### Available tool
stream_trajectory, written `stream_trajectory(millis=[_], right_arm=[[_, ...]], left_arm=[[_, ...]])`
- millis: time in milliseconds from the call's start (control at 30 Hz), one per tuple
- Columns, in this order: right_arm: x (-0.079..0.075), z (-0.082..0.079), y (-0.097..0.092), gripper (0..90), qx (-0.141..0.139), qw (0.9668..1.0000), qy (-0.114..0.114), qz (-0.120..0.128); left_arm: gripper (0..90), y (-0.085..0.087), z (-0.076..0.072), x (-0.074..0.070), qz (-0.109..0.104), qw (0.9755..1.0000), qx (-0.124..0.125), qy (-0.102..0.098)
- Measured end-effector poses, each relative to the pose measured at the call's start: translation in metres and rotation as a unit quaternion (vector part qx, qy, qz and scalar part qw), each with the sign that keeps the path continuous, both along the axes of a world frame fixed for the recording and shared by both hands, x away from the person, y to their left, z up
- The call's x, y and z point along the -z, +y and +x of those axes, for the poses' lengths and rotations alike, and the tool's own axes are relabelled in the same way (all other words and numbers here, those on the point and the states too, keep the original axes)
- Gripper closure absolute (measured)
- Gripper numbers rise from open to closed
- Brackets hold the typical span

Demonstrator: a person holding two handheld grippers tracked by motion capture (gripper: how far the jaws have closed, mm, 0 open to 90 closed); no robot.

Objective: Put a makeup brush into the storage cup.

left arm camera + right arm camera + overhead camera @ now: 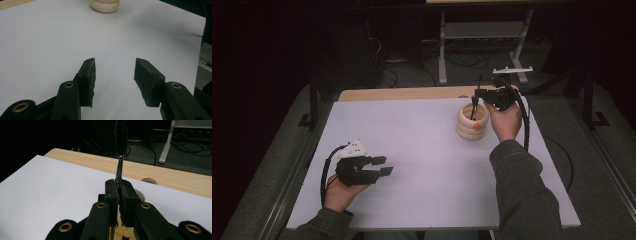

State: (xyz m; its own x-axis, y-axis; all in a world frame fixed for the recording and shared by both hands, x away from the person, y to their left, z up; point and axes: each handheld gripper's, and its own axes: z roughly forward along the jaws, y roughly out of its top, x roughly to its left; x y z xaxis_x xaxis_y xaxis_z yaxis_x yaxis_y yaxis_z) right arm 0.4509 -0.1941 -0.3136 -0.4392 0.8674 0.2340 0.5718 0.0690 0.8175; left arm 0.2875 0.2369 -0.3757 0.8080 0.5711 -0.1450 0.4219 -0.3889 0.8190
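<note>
A cream ribbed cup [472,122] with an orange mark stands at the back right of the white table; its base [104,5] is also in the left gripper view. My right gripper [480,94] hovers just above the cup, shut on a thin dark pen [474,107] whose lower end reaches into the cup. In the right gripper view the jaws [119,187] pinch the pen [119,167], which sticks up past them. My left gripper [385,166] rests low at the front left, open, with nothing between its fingers [115,75].
The white board [412,150] lies on a wooden table whose far edge [412,93] shows behind it. A grey metal stand [484,35] and cables lie on the floor beyond. A round hole [149,180] sits in the wooden strip.
</note>
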Motion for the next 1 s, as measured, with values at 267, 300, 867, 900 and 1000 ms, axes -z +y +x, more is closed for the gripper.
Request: stream_trajectory(millis=[267, 300, 867, 900, 1000], right_arm=[[0.007, 0.0, -0.002, 84.8, 0.001, 1.0, 0.005, -0.001], [0.008, -0.001, -0.002, 84.8, 0.003, 1.0, 0.005, 0.001], [0.021, -0.002, 0.0, 84.8, 0.003, 0.9999, 0.014, 0.002], [0.022, -0.002, 0.0, 84.8, 0.002, 0.9999, 0.013, -0.001], [0.023, -0.003, 0.0, 84.8, 0.002, 0.9999, 0.011, 0.0]], left_arm=[[51.4, 0.0, 0.0, 0.0, 0.001, 1.0, 0.001, 0.0], [51.4, 0.0, 0.0, 0.0, 0.001, 1.0, 0.001, 0.001], [51.4, 0.0, 0.0, 0.001, 0.001, 1.0, 0.0, 0.001], [51.4, 0.0, 0.0, 0.001, 0.001, 1.0, 0.0, 0.002], [51.3, 0.0, 0.0, 0.0, 0.0, 1.0, 0.0, 0.002]])
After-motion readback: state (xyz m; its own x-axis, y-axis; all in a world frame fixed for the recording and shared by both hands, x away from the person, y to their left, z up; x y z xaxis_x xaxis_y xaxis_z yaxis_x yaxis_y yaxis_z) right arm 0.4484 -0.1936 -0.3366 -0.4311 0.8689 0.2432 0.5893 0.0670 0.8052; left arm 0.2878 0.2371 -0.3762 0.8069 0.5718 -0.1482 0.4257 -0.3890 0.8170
